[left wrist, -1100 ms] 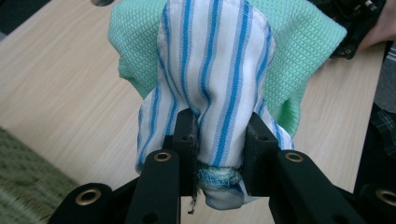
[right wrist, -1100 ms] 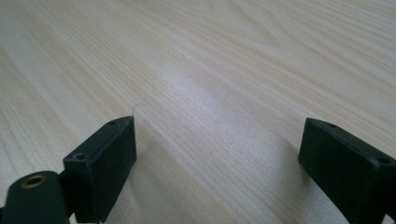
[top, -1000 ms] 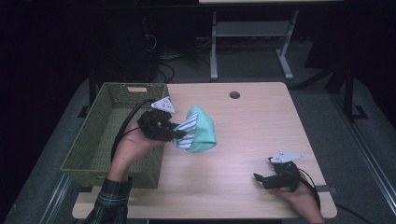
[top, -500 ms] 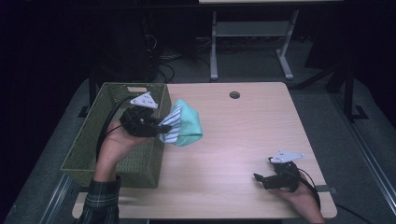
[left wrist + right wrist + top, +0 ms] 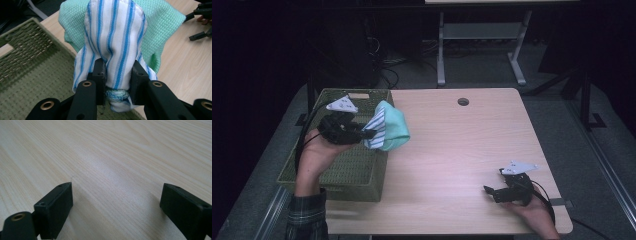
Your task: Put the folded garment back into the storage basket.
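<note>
A bundle of cloth, one white with blue stripes [image 5: 113, 42] and one mint green [image 5: 393, 129], hangs in the air over the right rim of the green woven basket [image 5: 343, 165]. My left gripper [image 5: 362, 134] is shut on the striped cloth, whose folds bulge between the jaws in the left gripper view [image 5: 117, 75]. The green cloth [image 5: 165, 22] wraps behind the striped one. My right gripper [image 5: 493, 192] rests low at the table's front right, open, with bare wood between its jaws [image 5: 116, 197].
The wooden table [image 5: 462, 150] has a round cable hole [image 5: 463, 101] near its far edge. The basket stands at the table's left side, its floor bare where visible. Dark floor and a desk frame [image 5: 482, 35] lie beyond.
My left hand has carried the cloth bundle leftward and slightly up, from over the table toward the basket's right rim. The right gripper has stayed put.
</note>
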`<state>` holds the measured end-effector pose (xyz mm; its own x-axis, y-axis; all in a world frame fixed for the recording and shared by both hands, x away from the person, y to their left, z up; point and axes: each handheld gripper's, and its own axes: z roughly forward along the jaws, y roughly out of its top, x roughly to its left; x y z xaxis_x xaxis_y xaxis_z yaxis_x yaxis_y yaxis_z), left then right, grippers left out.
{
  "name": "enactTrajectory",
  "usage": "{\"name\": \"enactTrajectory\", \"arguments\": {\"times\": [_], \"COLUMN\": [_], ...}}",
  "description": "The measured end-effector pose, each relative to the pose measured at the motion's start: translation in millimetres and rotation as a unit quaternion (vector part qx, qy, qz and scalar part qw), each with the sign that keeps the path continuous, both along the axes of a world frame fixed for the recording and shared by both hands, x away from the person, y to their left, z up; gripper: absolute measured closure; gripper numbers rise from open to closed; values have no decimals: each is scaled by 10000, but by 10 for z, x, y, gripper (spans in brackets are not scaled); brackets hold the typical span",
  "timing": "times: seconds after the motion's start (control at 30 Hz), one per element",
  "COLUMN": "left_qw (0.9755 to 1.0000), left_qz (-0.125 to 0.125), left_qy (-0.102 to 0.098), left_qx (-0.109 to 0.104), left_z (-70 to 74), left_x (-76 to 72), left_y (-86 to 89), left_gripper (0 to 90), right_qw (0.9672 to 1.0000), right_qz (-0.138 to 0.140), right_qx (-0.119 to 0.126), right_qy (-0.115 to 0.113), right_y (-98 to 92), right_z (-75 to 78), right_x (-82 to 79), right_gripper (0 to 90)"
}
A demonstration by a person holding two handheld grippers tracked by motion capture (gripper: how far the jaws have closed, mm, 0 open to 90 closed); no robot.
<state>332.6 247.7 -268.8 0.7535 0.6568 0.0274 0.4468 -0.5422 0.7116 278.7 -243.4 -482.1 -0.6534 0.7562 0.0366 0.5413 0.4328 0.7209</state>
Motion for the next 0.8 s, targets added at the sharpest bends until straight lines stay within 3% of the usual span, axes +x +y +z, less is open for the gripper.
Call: {"name": "enactTrajectory", "arguments": {"times": [0.27, 0.5, 0.8], "left_qw": [9994, 9980, 9936], "left_qz": [341, 631, 1115], "left_qy": [-93, -52, 28], "left_qx": [48, 85, 178], "left_z": [24, -24, -151], "left_x": [-35, -57, -60], "left_y": [230, 415, 624], "left_gripper": [702, 702, 701], "right_qw": [10000, 10000, 10000], "right_qz": [0, 0, 2], "right_qx": [-1, 0, -1], "right_qy": [-1, 3, 0], "right_y": [0, 0, 0], "right_z": [0, 1, 0], "right_x": [0, 0, 0], "right_gripper": [106, 107, 106]}}
